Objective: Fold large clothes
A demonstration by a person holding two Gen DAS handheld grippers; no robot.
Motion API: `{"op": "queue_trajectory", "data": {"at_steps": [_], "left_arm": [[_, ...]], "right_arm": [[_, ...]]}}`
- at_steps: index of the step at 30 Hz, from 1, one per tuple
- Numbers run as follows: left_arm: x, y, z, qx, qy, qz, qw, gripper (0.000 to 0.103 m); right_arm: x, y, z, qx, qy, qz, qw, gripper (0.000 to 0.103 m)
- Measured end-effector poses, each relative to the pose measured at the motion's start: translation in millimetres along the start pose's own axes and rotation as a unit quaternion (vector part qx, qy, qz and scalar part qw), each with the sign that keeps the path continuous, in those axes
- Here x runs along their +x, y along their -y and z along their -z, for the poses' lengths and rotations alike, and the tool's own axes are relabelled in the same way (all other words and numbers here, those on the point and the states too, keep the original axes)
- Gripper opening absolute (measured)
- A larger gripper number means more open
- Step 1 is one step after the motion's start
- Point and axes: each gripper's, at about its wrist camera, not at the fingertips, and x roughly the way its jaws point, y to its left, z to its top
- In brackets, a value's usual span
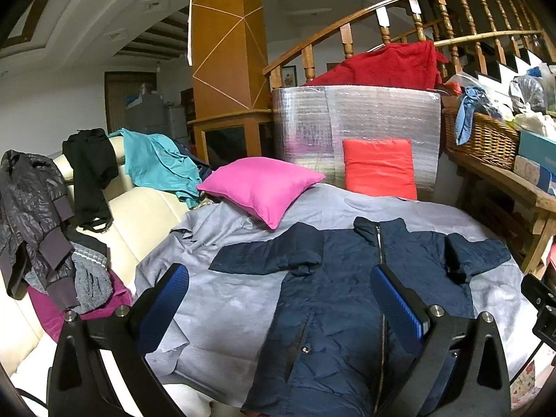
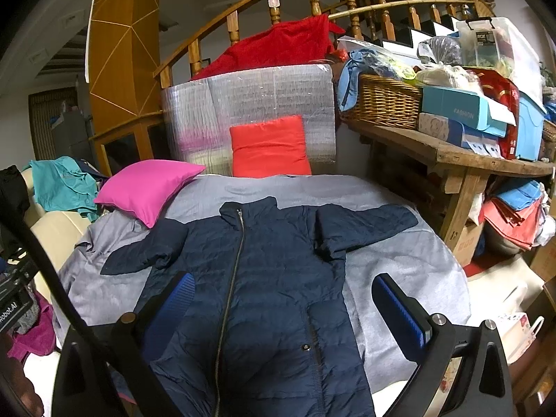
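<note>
A navy quilted jacket point(image 1: 340, 278) lies flat, front up and zipped, on a grey sheet point(image 1: 222, 299), collar away from me and both sleeves spread sideways. It also shows in the right wrist view point(image 2: 271, 271) on the same sheet point(image 2: 399, 271). My left gripper point(image 1: 279, 278) is open and empty, hovering above the jacket's lower left side. My right gripper point(image 2: 283, 285) is open and empty, hovering above the jacket's lower right side. The left sleeve point(image 1: 264, 253) is bunched at the shoulder.
A pink pillow point(image 1: 260, 187) lies at the sheet's far left, an orange cushion point(image 1: 378, 168) leans on a silver foil panel point(image 1: 354, 118). Clothes drape over a cream sofa point(image 1: 139, 215) to the left. A cluttered wooden bench point(image 2: 462, 156) with a wicker basket point(image 2: 382, 102) stands right.
</note>
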Motion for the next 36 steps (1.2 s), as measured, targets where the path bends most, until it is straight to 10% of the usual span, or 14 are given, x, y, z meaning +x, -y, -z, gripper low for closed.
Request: {"op": "queue_trajectory", "data": {"at_steps": [27, 36], "left_arm": [[20.6, -8.0, -6.2, -0.005, -0.01, -0.018, 0.9998, 0.103], [134.2, 54.2, 0.4, -0.005, -0.178, 0.068, 0.9817, 0.103]], "right_arm": [[31.7, 16.7, -9.0, -0.015, -0.018, -0.001, 1.0, 0.103], [108.7, 154.6, -28.1, 0.12, -0.048, -0.092, 0.987, 0.103]]}}
